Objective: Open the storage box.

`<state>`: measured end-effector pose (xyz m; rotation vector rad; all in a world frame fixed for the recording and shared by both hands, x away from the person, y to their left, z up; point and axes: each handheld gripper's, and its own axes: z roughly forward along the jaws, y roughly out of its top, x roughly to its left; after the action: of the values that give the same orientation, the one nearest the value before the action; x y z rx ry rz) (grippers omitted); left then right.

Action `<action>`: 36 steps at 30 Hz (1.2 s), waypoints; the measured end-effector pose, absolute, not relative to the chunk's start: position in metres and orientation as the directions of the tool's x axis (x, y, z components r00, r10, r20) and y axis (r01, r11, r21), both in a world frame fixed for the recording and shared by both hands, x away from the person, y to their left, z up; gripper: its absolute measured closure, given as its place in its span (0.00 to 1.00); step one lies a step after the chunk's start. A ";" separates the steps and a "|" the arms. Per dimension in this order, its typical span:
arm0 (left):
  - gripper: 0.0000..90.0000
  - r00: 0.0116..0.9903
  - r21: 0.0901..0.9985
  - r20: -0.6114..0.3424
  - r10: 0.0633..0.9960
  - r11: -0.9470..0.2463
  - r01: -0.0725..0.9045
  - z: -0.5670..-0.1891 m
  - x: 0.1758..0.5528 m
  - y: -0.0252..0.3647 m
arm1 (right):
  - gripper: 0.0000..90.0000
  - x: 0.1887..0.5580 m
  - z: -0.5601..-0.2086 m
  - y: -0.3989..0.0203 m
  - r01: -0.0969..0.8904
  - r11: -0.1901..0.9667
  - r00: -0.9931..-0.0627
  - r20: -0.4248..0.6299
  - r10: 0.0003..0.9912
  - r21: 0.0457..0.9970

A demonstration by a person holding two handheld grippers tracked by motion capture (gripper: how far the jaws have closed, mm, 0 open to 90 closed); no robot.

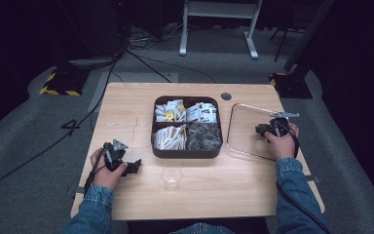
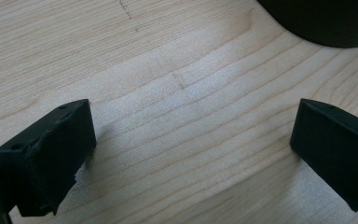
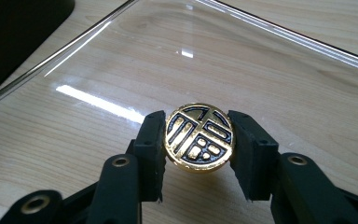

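Right now the right gripper (image 3: 199, 161) pinches a round gold-coloured medallion with a black openwork pattern (image 3: 199, 136) between its two black fingers (image 3: 150, 149). The pads press on the disc's left and right edges, so its patterned face stands upright and turned toward the camera that rides on the gripper. The medallion sits at the fingertips, not deep between them.

Just below it is a clear rectangular glass tray with a metal-edged rim (image 1: 233, 127), which rests on the right part of the light wooden tabletop (image 1: 126, 105), near the right edge. In the high view the right gripper (image 1: 272, 127) is over the tray's right side; whether the disc touches the glass I cannot tell.

The left gripper (image 1: 134, 167) rests low over the tabletop near the left front corner, its fingers (image 2: 51, 154) spread wide with bare wood between them.

A dark square four-compartment box filled with packets and sachets (image 1: 187, 126) stands at the tabletop's middle, between the grippers. A small clear drinking glass (image 1: 171, 176) stands just in front of the box, near the front edge.
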<state>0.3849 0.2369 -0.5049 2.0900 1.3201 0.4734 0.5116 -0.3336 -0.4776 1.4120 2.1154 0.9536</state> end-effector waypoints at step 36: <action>0.01 0.436 0.665 -0.027 0.900 -0.309 0.680 -0.505 0.387 0.237 | 0.44 0.500 -0.469 -0.337 0.591 0.109 -0.317 0.107 0.942 0.799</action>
<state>0.3868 0.2367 -0.5049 2.0864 1.3231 0.4711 0.5000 -0.3370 -0.4695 1.4900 1.9605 1.0849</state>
